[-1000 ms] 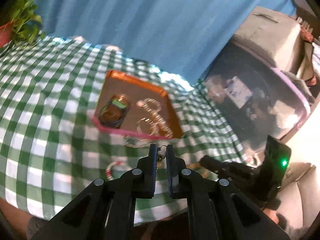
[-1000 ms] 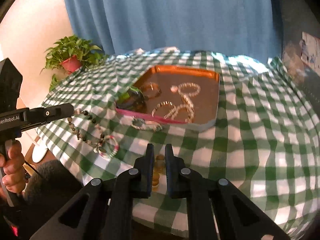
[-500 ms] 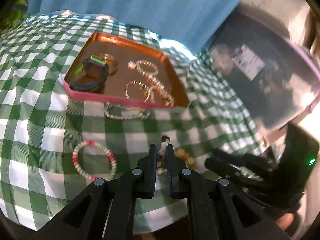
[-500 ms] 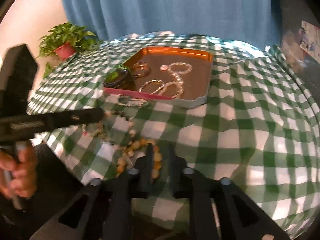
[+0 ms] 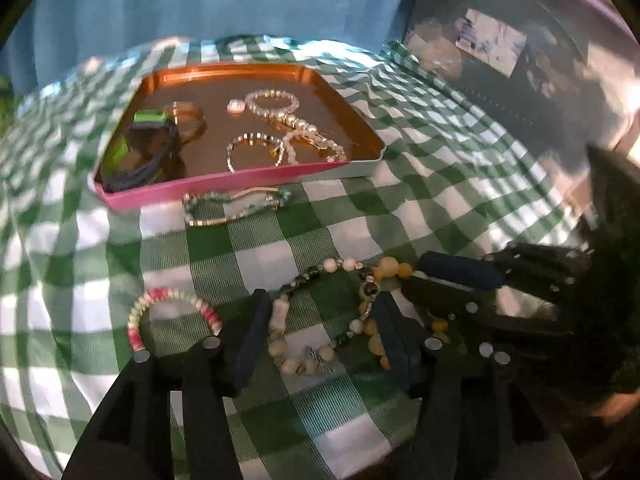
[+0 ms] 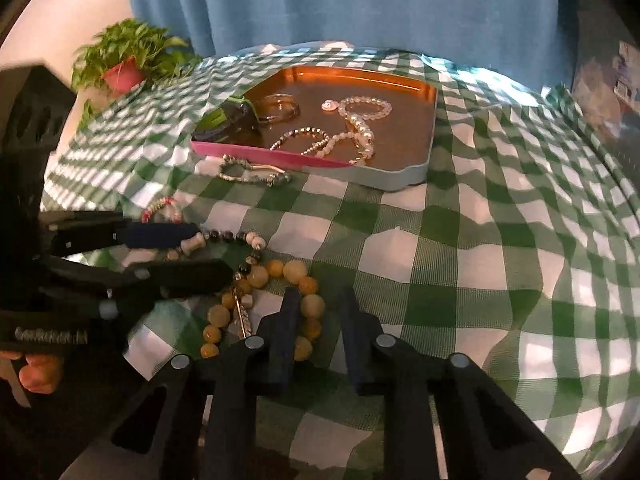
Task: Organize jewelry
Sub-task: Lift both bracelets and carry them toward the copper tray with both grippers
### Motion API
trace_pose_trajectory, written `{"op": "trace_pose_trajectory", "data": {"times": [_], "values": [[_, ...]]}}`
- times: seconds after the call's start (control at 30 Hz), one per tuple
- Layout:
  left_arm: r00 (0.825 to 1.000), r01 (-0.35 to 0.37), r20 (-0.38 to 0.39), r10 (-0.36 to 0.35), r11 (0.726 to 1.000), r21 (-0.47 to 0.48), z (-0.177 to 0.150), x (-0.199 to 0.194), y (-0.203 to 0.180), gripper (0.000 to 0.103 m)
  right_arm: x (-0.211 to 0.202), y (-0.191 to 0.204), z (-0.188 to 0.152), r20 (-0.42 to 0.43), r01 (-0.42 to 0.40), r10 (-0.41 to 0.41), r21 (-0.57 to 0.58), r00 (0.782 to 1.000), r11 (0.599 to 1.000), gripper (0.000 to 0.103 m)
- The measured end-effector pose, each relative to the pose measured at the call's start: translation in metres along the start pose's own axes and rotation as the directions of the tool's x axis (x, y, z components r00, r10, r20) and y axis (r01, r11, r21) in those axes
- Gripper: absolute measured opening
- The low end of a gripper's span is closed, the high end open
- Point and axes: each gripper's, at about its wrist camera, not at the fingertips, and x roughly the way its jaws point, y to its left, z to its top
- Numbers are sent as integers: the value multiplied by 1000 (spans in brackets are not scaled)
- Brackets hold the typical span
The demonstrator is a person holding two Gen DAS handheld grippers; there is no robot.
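Both tongs now sit lower over the cloth: the left gripper has just spread its jaws, dropping the beaded necklace between them, while the right gripper, just narrowing, stands unclenched beside the yellow beads.

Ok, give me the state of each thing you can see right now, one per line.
Left gripper: jaws have just opened, straddling the bead necklace, not gripping.
Right gripper: jaws apart, nothing pinched.
Bead necklace: loose on the tablecloth.
Pink bracelet: flat on cloth.
Teal bracelet: outside the tray.
Tray: open, holding several bracelets.
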Motion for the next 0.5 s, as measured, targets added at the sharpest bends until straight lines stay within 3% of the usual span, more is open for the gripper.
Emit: {"op": "trace_pose_trajectory", "data": {"times": [0.07, 0.1, 0.13, 0.23, 0.33, 0.5], "values": [[1000, -4, 16, 4, 1000, -8, 0, 0, 1, 50, 0, 9, -3, 21, 42, -41, -66, 999, 997, 18], [1000, 18, 22, -17, 999, -49, 0, -1, 7, 20, 0, 10, -4, 31, 49, -47, -77, 998, 996, 15], [997, 74, 6, -73, 990, -116, 0, -1, 16, 10, -1, 9, -4, 33, 42, -40, -68, 999, 997, 13], [999, 32, 15, -30, 988, -154, -3, -3, 22, 9, 0, 0, -1, 28, 21, -21, -25, 999, 999, 11], [998, 54, 43, -48, 984, -168, -3, -17, 24, 9, -3, -8, 1, 31, 10, -12, 38, 999, 999, 11], [999, 34, 47, -28, 991, -133, 0, -29, 17, 9, -21, -16, 2, 73, -5, -2, 96, 997, 995, 11]]}}
